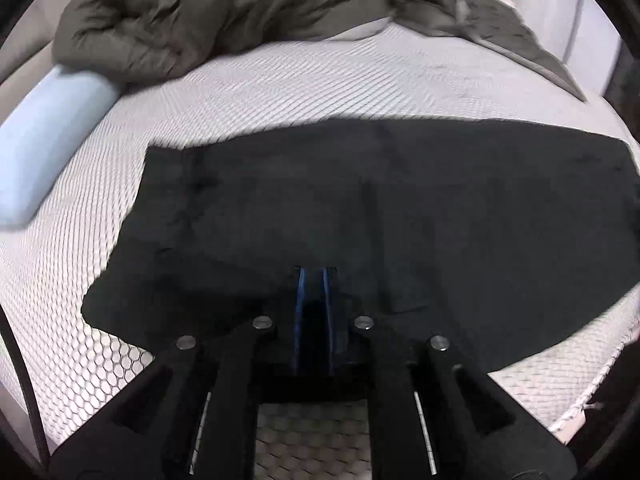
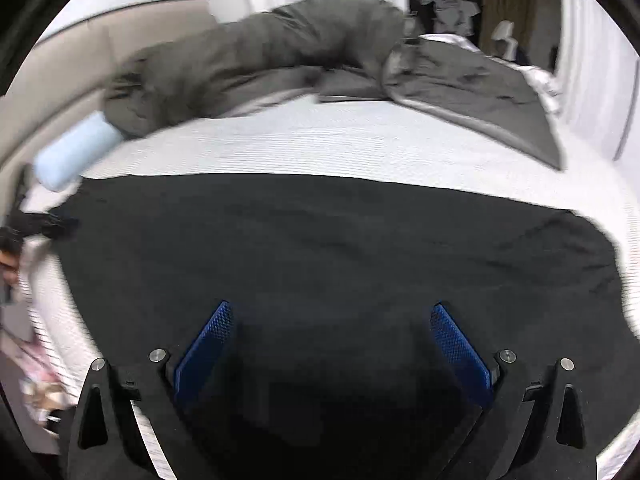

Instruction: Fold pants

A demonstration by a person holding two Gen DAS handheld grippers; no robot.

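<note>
Just ahead of both grippers, the black soft-fabric pants lie flat on the white bed. Left gripper pressed together; right gripper spread. Limp and light cloth: best pinched at an edge.

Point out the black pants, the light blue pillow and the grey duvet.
black pants [image 2: 340, 248]: right wrist view, middle of the flat fabric.
light blue pillow [image 1: 44, 148]: left wrist view, its middle.
grey duvet [image 1: 200, 12]: left wrist view, the bunched heap.

The pants are matt black cloth on a white honeycomb-textured mattress cover, with a crumpled grey fabric duvet at 12 o'clock.
</note>
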